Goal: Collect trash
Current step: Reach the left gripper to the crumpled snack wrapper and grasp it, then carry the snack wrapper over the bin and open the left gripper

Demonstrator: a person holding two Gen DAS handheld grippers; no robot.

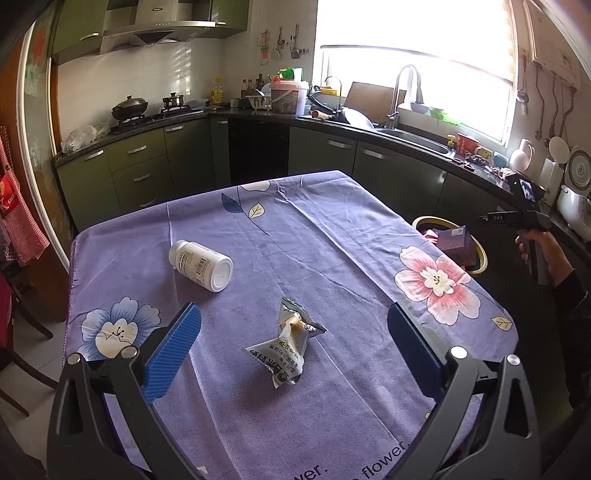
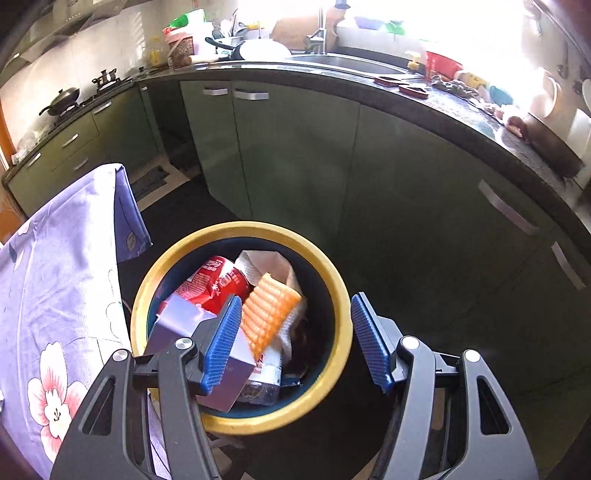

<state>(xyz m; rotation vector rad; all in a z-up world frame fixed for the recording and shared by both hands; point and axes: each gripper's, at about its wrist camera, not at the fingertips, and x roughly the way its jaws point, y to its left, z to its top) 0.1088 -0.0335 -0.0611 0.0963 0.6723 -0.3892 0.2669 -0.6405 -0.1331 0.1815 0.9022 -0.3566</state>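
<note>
White bottle (image 1: 201, 265) lying far-left on tablecloth (image 1: 332, 229), long axis diagonal; crumpled wrapper (image 1: 286, 350) dead ahead between wide-open left gripper (image 1: 293, 350) jaws, untouched, closest pick; right gripper (image 2: 295, 343) over yellow-rimmed bin (image 2: 334, 280), parted, nothing held; purple box (image 2: 192, 343) inside bin.

We stood in a home kitchen: a range hood (image 1: 155, 26) hung over a wok (image 1: 129, 107) on the gas stove, green cabinets (image 1: 147, 166) ran beneath a dark counter (image 2: 443, 107), and a sink faucet (image 1: 400, 92) stood below the bright window (image 1: 424, 44).
</note>
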